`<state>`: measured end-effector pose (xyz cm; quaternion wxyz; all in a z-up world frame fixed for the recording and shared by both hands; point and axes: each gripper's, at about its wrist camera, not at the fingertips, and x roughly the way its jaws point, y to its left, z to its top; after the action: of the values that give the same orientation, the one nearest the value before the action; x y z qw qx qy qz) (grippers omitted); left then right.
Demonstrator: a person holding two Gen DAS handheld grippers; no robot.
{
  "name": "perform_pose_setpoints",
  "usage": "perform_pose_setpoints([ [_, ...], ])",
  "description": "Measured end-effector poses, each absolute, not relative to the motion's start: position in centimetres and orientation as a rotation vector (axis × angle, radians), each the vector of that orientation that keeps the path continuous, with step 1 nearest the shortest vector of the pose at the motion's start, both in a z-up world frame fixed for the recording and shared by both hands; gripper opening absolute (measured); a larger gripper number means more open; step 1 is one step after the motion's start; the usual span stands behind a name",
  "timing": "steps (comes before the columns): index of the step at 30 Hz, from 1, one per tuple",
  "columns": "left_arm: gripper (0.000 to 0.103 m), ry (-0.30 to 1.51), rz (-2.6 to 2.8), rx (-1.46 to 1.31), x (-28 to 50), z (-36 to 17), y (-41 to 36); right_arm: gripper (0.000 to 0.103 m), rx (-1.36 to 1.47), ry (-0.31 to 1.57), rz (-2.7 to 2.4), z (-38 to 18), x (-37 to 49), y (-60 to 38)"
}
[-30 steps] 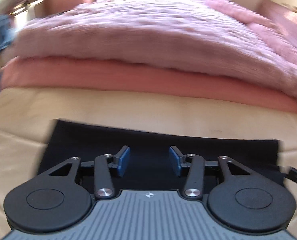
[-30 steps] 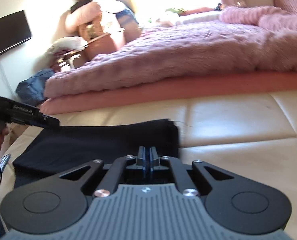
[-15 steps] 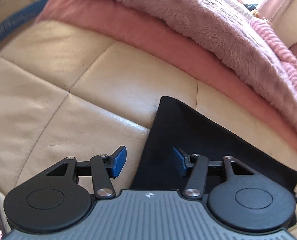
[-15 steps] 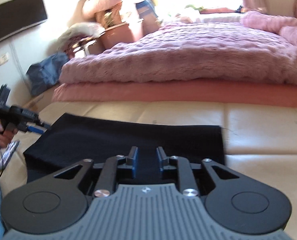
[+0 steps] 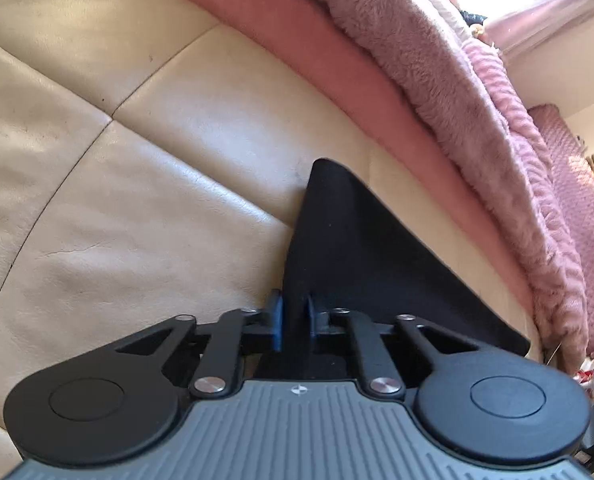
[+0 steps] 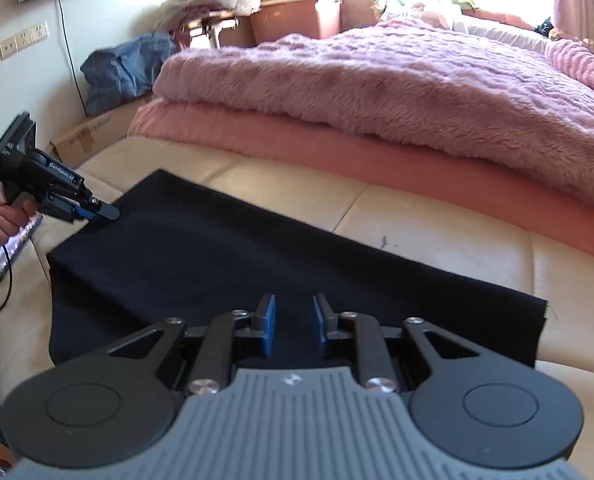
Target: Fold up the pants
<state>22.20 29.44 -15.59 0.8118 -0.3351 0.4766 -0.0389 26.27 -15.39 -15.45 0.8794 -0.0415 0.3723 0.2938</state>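
Note:
The black pants (image 6: 233, 252) lie folded flat as a long dark rectangle on the cream leather surface (image 6: 437, 224). In the left wrist view they (image 5: 361, 248) run away to the right. My left gripper (image 5: 293, 312) is shut on the pants' left edge; it also shows in the right wrist view (image 6: 101, 212), held in a hand at that edge. My right gripper (image 6: 291, 320) is open, its blue pads hovering over the pants near their right end, holding nothing.
A pink fluffy blanket (image 6: 397, 84) over a salmon mattress (image 6: 377, 152) borders the far side. A cardboard box (image 6: 97, 128), blue bag (image 6: 125, 68) and clutter stand at the left wall. A phone (image 6: 13, 248) lies by the left hand.
My left gripper swung to the pants' left edge and closed on it. My right gripper opened from shut and moved over the pants' right part.

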Motion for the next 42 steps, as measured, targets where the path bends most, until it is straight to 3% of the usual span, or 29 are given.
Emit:
perform_pose_setpoints([
  [9,0.007,0.909,-0.105,-0.663,21.5,-8.9,25.7,0.016,-0.135,0.842,0.509,-15.9,25.3,-17.5],
  [23,0.007,0.896,-0.229,-0.611,23.6,2.5,9.6,0.024,-0.038,0.879,0.323,-15.3,22.0,-28.7],
  [35,0.007,1.105,-0.224,-0.56,27.5,-2.9,-6.7,0.024,0.149,0.822,0.316,-16.9,21.0,-32.0],
  [42,0.007,1.227,-0.191,-0.563,29.3,-8.5,-10.9,0.024,0.2,0.834,0.346,-18.3,21.1,-32.6],
])
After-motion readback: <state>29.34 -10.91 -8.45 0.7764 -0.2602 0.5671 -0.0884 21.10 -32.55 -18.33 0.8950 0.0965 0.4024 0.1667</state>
